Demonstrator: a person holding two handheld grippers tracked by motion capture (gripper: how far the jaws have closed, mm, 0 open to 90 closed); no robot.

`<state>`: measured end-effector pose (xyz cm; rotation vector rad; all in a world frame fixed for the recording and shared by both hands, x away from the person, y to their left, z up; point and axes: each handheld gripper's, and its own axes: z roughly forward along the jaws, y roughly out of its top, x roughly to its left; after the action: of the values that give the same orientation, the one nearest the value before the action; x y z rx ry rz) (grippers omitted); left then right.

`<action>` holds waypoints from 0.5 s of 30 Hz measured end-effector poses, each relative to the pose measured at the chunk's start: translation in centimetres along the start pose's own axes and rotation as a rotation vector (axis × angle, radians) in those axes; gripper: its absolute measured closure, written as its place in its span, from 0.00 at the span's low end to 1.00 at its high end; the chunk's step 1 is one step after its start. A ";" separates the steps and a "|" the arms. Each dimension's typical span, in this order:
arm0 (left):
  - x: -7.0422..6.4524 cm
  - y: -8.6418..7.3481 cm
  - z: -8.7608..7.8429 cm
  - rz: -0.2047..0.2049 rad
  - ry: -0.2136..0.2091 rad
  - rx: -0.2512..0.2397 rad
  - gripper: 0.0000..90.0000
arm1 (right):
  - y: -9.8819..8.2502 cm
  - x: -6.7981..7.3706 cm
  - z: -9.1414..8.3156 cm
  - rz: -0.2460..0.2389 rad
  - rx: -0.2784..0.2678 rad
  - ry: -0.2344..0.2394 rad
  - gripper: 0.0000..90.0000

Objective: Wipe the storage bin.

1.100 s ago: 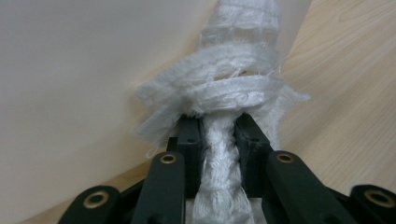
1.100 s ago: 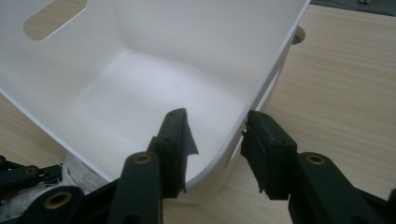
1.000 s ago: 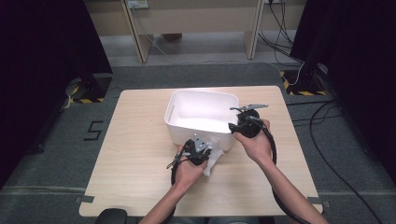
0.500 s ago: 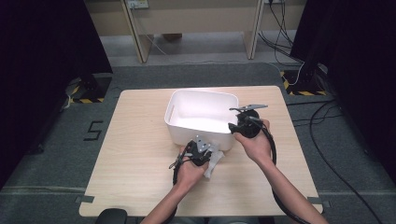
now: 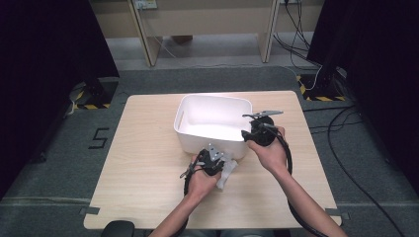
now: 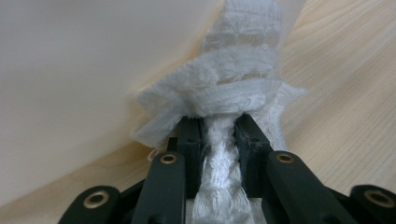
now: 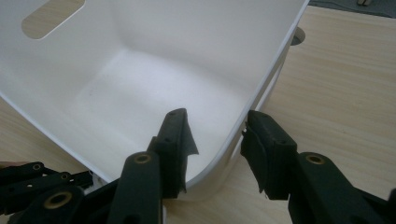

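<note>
Clamping a white cloth (image 6: 224, 135) between its jaws, the left gripper (image 6: 218, 135) is sitting just beside the near outer wall of the white bin (image 5: 207, 106), with the cloth bunching against that wall and trailing onto the wooden table (image 5: 143, 168). At the bin's near right corner, the right gripper (image 7: 217, 140) is straddling the rim with its jaws parted, one inside the bin and one outside, not visibly pressing the wall. Left of the table, a black "5" (image 5: 99, 138) is showing on the grey floor (image 5: 74, 163).
</note>
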<state>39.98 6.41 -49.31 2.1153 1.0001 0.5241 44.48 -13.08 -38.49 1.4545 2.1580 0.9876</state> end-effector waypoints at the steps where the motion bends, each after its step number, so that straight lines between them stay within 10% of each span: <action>1: 0.0 0.0 0.0 0.000 0.000 0.000 0.83 | 0.0 0.0 0.0 0.000 0.000 0.000 0.66; 15: -0.5 1.4 -1.5 0.005 -0.008 -0.061 0.83 | 0.0 -0.1 0.0 0.005 -0.003 0.000 0.67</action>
<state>39.42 6.10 -47.30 2.0650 0.9630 0.5418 44.54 -13.12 -38.52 1.4591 2.1533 0.9915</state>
